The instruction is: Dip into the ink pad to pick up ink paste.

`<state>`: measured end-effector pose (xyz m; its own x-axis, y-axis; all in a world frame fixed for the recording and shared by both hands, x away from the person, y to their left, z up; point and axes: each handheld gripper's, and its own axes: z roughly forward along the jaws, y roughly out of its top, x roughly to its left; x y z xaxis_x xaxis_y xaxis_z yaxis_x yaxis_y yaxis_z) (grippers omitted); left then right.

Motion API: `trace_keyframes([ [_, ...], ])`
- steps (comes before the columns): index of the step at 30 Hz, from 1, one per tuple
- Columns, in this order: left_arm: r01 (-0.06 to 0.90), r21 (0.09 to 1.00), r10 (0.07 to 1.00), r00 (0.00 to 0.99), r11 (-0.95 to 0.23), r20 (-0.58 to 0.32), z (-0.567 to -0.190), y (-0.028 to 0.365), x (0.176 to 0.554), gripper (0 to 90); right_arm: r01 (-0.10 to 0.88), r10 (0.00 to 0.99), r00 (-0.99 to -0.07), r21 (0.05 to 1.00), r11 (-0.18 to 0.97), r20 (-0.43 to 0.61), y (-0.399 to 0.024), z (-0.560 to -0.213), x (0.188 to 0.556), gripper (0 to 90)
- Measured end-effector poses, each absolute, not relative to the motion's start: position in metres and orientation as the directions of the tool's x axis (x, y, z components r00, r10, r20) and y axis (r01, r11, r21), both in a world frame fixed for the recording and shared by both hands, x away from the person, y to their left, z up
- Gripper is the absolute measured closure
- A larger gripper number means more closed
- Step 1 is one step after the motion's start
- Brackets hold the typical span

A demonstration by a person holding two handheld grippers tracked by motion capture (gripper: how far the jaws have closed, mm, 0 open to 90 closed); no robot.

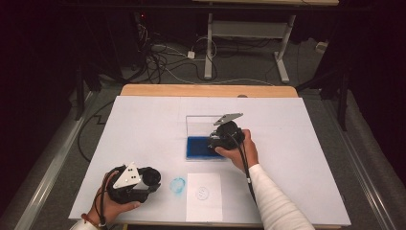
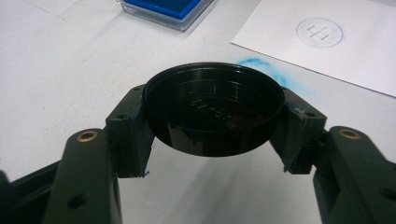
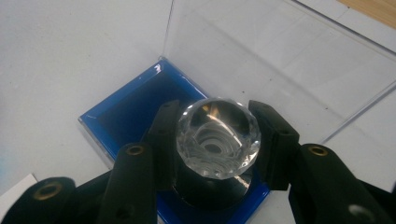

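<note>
My right gripper (image 1: 216,141) is shut on a stamp with a faceted clear knob (image 3: 218,136) and a black base. It holds the stamp upright over the near right part of a blue ink pad (image 3: 123,116) (image 1: 196,147); I cannot tell whether the base touches the pad. The pad's clear lid (image 3: 261,56) stands open behind it. Near the table's front left, my left gripper (image 1: 151,178) is shut on a round black cap (image 2: 213,112), hollow side up, held just above the table.
A white sheet of paper (image 1: 204,196) (image 2: 336,51) with a faint round stamped mark (image 2: 319,32) lies at the front edge. A blue ink smudge (image 1: 177,186) (image 2: 254,65) marks the white table cover (image 1: 143,124) between the sheet and my left gripper.
</note>
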<state>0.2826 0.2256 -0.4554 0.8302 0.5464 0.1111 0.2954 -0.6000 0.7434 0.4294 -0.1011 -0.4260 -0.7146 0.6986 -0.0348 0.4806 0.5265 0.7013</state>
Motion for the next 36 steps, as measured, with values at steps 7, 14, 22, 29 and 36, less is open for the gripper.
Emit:
trace_keyframes([
  [7, 0.293, 0.742, 0.543, 0.832, -0.603, 0.113, -0.455, 0.224, 0.282, 36.9, 0.478, 0.701, -0.711, 0.696, 0.536, -0.051, -0.1, -0.425, 0.428, 57.1],
  [14, 0.298, 0.738, 0.543, 0.832, -0.606, 0.11, -0.456, 0.223, 0.283, 36.9, 0.474, 0.692, -0.721, 0.707, 0.525, -0.031, -0.099, -0.423, 0.422, 57.1],
  [22, 0.296, 0.737, 0.542, 0.833, -0.607, 0.111, -0.456, 0.223, 0.283, 36.9, 0.478, 0.709, -0.704, 0.71, 0.518, -0.044, -0.098, -0.429, 0.42, 57.0],
  [29, 0.294, 0.738, 0.541, 0.833, -0.608, 0.113, -0.456, 0.223, 0.281, 36.9, 0.485, 0.714, -0.7, 0.716, 0.502, -0.026, -0.1, -0.431, 0.421, 56.9],
  [36, 0.293, 0.737, 0.537, 0.836, -0.609, 0.111, -0.456, 0.222, 0.282, 36.9, 0.463, 0.704, -0.708, 0.715, 0.525, -0.059, -0.099, -0.431, 0.418, 56.9],
])
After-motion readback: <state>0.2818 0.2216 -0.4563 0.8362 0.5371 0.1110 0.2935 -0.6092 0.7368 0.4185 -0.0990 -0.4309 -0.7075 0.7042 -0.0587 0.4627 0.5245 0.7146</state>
